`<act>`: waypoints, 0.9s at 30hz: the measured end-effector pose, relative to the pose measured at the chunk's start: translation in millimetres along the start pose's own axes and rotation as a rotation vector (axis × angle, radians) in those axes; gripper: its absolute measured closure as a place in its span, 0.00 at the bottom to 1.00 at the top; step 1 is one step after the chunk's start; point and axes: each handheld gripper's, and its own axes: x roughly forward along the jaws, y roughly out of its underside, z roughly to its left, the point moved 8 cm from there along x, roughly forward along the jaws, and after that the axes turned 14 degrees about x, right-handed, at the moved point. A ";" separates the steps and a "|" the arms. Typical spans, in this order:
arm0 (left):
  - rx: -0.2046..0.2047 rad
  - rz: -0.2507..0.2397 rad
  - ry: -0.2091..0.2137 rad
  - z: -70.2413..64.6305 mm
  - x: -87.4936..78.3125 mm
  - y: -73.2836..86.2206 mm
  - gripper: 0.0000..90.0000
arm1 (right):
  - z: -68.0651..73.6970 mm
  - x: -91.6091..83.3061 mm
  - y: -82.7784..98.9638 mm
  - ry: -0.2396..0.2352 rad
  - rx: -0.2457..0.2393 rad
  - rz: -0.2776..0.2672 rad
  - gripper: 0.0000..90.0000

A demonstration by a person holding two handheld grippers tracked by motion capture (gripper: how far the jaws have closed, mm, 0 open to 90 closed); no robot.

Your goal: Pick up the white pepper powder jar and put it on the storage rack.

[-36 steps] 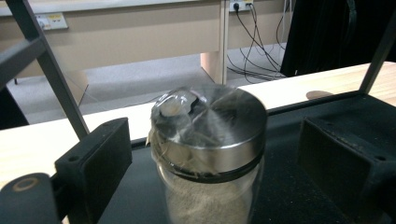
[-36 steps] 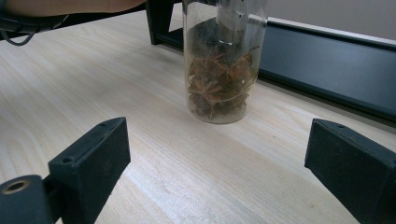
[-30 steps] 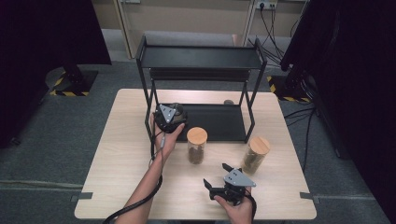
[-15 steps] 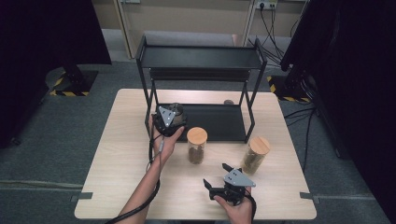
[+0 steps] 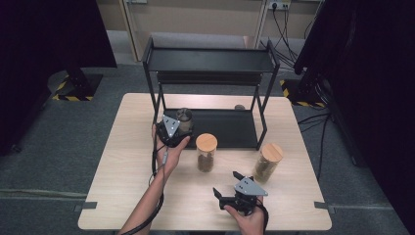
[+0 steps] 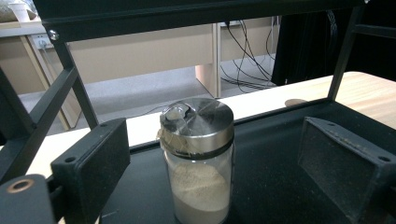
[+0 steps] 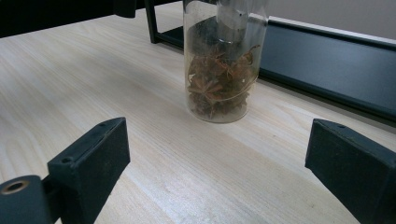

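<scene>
– Starting nearest us: what is the right gripper [image 5: 226, 183] doing?
– Nothing new; it sits low over the front of the pale wooden table [image 5: 132, 161], where it was a second ago; its jaws stand wide apart with nothing between them, aimed at the clear glass jar of star anise with a round wooden lid [image 7: 217, 79], which is well clear of the pads.
– And the second wooden-lidded glass jar [image 5: 268, 160]?
– Untouched, off to the right of the first; both stand on the table in front of the rack.
– So the change is farther out?
– Yes; the left gripper [image 6: 201, 144] has drawn back a little towards the person, and the clear glass jar of pale powder with a shiny steel lid [image 6: 198, 158] now peeks out beyond it in the high view.
– Is it gripped?
– No; the jaws stand apart on either side of it, with a gap at each pad; the powder jar stands upright on the lower tray [image 5: 230, 128] of the black metal two-tier rack [image 5: 210, 61], near its left end.
– Meaning?
– I judge that jar as placed; the two wooden-lidded ones look like the work remaining.
</scene>
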 end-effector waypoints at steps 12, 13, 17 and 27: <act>0.000 -0.038 0.024 -7.5 -19.0 -0.7 0.09 | 0.2 -0.1 0.0 0.000 -0.001 -0.001 0.07; -0.001 -0.039 0.026 -8.5 -20.3 0.1 0.09 | 0.2 -0.1 0.0 0.000 -0.001 -0.001 0.07; 0.001 -0.043 0.040 -12.3 -25.7 2.4 0.09 | 0.2 -0.1 0.0 0.000 0.000 0.000 0.07; -0.006 -0.058 0.064 -18.7 -38.4 5.5 0.09 | 0.4 0.0 0.1 -0.001 0.000 0.000 0.07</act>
